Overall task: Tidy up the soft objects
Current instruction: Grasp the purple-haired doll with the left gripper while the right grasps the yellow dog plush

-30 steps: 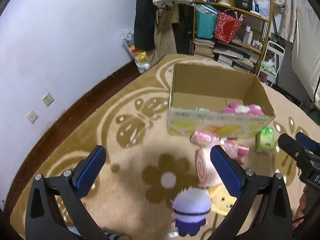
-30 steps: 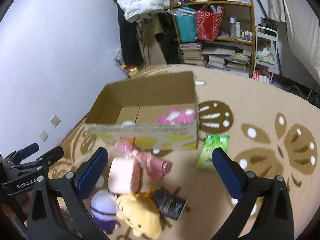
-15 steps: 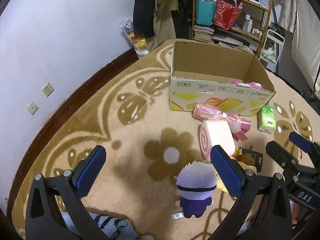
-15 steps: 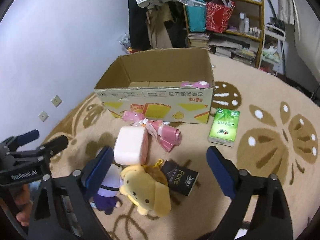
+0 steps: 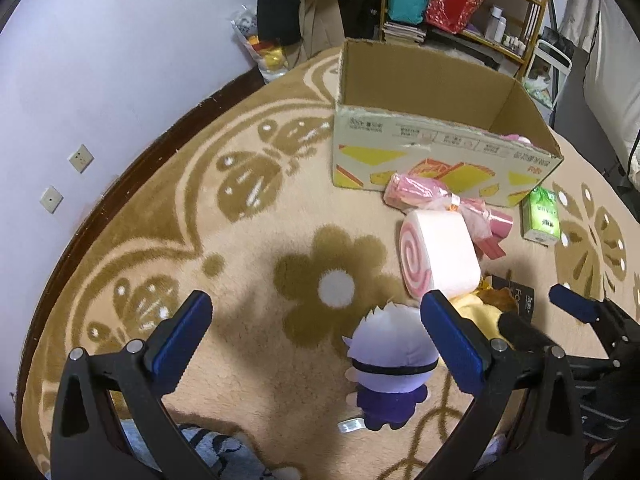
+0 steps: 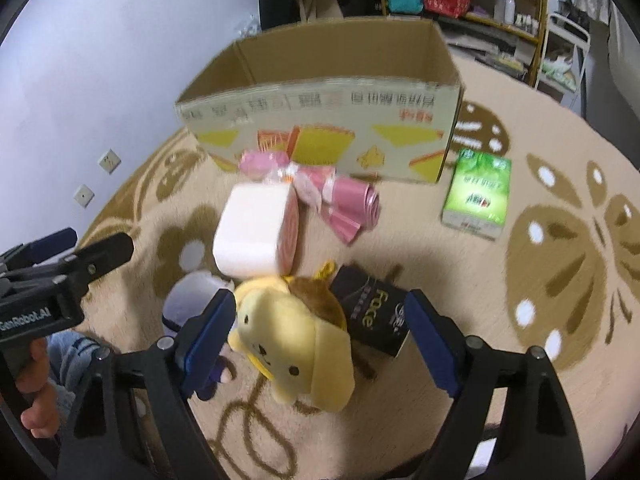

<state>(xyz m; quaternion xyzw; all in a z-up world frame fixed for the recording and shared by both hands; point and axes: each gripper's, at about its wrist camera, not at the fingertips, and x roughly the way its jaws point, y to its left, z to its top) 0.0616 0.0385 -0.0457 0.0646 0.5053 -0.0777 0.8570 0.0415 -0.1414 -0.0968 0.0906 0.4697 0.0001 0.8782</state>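
Observation:
An open cardboard box [image 5: 436, 152] [image 6: 320, 128] stands on the carpet with a pink plush [image 5: 516, 140] inside. In front of it lie a pink swirl-roll cushion [image 5: 436, 256] [image 6: 256, 232], a pink wrapped bundle [image 5: 440, 196] [image 6: 320, 188], a purple plush doll [image 5: 388, 368] [image 6: 188, 300] and a yellow dog plush [image 6: 296, 336]. My right gripper [image 6: 320, 340] straddles the yellow dog. Its jaws are closing, and the pads stand clear of the plush. My left gripper [image 5: 316, 340] is open over bare carpet, with the purple doll just inside its right finger.
A green tissue pack [image 6: 478, 196] [image 5: 542, 216] lies right of the box. A black carton [image 6: 376, 316] sits against the yellow dog. A wall with sockets runs along the left, and cluttered shelves [image 5: 460, 4] stand behind the box. A hand [image 6: 36, 400] holds the left gripper.
Both grippers have sunk toward the carpet and tipped further down. The right jaws have narrowed and now flank the yellow dog plush. The left jaws kept their width.

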